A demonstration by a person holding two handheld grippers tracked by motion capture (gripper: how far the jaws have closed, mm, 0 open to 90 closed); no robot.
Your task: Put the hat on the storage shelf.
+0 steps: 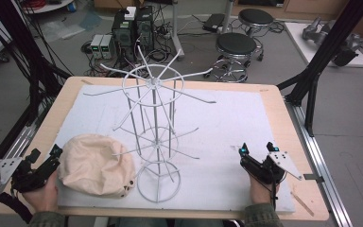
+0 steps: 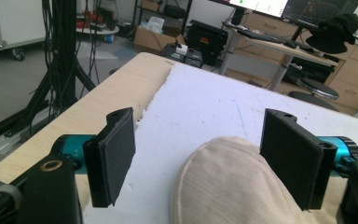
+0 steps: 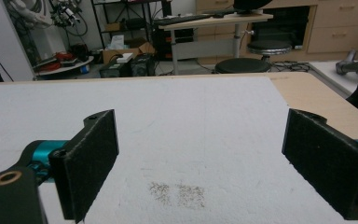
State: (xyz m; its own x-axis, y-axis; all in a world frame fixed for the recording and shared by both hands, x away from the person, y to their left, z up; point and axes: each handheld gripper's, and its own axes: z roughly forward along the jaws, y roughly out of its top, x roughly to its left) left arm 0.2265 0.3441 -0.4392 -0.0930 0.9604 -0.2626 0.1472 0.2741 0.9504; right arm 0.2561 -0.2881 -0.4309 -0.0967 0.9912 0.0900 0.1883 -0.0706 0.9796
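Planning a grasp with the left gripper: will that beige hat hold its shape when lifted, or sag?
The hat looks like soft cloth, slumped and creased on the mat, so it will probably sag and fold. It is likely light, and pushed it may bunch up. The left gripper stands open around its edge; a pinch on the fabric should hold.

Beige cloth hat, matt coarse weave, white-coated metal wire rack, smooth and thin-rodded, pale wood bench, smooth, matt white rough-textured sheet on top, jaws faced with matt black felt-like pads.
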